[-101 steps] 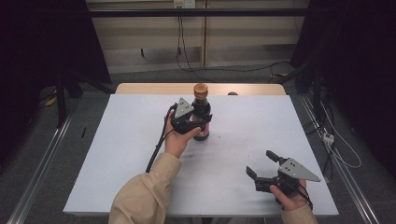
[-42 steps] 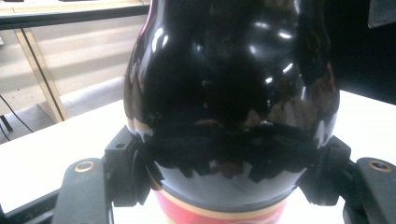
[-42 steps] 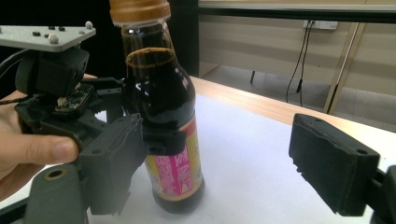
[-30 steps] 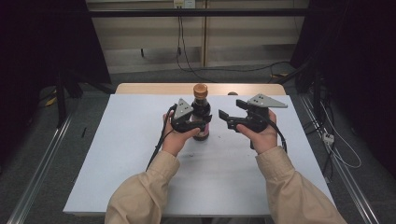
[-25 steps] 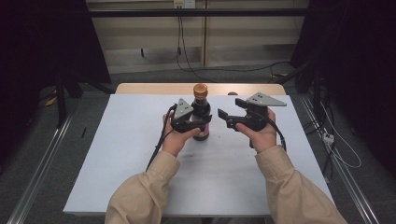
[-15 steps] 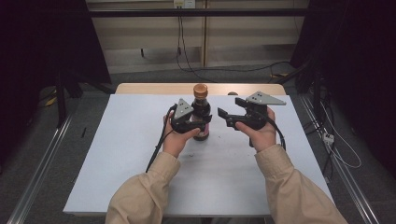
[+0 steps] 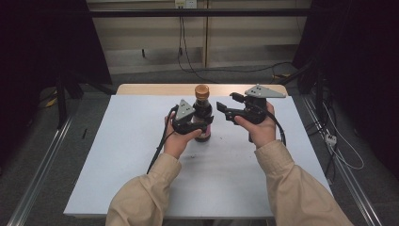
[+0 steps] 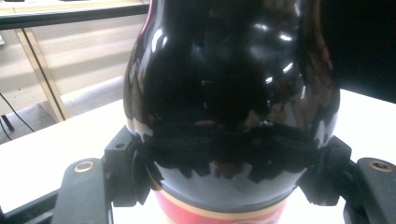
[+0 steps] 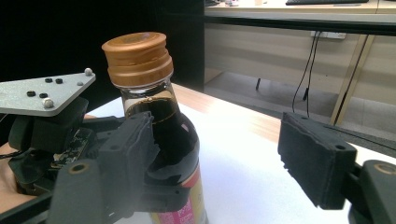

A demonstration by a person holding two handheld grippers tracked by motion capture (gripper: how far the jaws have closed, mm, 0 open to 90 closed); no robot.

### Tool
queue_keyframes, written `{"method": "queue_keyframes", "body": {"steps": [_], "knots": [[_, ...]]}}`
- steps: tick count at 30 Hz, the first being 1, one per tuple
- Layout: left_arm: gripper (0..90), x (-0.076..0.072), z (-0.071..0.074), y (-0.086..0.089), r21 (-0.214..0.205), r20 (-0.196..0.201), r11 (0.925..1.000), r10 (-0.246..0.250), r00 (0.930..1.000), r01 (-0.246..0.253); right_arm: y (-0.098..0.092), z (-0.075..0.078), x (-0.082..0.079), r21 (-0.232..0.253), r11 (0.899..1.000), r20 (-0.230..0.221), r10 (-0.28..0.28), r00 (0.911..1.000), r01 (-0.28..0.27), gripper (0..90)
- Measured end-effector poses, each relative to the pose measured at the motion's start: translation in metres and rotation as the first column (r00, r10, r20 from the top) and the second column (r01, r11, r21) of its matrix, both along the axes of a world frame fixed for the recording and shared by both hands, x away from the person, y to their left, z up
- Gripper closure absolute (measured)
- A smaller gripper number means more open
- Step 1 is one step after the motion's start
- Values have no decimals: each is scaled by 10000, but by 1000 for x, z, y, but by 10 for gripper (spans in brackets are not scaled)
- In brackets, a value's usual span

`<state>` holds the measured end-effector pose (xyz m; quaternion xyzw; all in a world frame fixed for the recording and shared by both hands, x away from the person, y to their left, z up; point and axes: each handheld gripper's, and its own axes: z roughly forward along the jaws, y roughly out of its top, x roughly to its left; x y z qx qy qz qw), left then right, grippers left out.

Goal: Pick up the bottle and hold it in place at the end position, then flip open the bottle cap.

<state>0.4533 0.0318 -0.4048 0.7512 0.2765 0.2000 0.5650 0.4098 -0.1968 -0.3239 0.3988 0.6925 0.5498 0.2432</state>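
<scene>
A rectangular table with a pale blue-white top (image 7: 127,155) is set in the middle of a grey carpeted floor (image 7: 80,127). A bare strip of light wood (image 7: 150,89) is seen along the far edge of the table. Beyond the table, a beige panelled wall (image 7: 155,33) is crossed by a dark horizontal bar (image 7: 141,13), and black cables (image 7: 181,42) are hung down it to the floor. Dark curtains (image 7: 42,42) are hung to either side of the table. Metal floor rails (image 7: 37,183) are laid along both sides of the table, and a white power strip (image 7: 331,139) is lying right of it.
</scene>
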Motion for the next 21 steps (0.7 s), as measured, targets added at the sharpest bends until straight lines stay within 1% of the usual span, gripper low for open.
{"method": "queue_keyframes", "body": {"steps": [5,6,8,9,11,14,15,16,17,18,21], "knots": [[297,0,0,0,-16,-1,10000,-7,10000,7,2,1,1,-109,9999,-72,33,10000,-34,264],[296,0,0,0,33,17,10000,48,10000,-48,2,1,1,-106,9999,-108,48,9999,-49,283],[297,0,0,0,17,-2,10000,3,10000,-3,3,1,1,-133,9999,-74,93,9999,-94,324],[297,0,0,0,1,-9,10000,2,10000,-2,4,2,1,-142,9998,-75,145,9999,-146,364],[297,0,0,0,10,-7,10000,0,10000,0,5,4,2,-302,9991,49,301,9995,-300,501],[297,0,0,0,18,3,10000,9,10000,-9,8,6,1,-576,9954,153,779,9968,-769,705],[297,0,0,0,10,2,10000,8,10000,-8,9,7,0,-708,9932,114,932,9956,-922,760],[297,0,0,0,7,-7,10000,-20,10000,20,12,9,0,-785,9904,135,1151,9933,-1137,854],[297,-1,0,0,13,-2,10000,1,10000,-1,12,9,0,-785,9904,135,1151,9933,-1137,854],[297,-1,0,0,17,6,10000,2,10000,-2,13,10,0,-791,9894,174,1236,9922,-1219,896],[297,-1,0,0,34,-7,10000,-16,10000,16,16,13,1,-862,9878,163,1312,9912,-1294,900]]}}
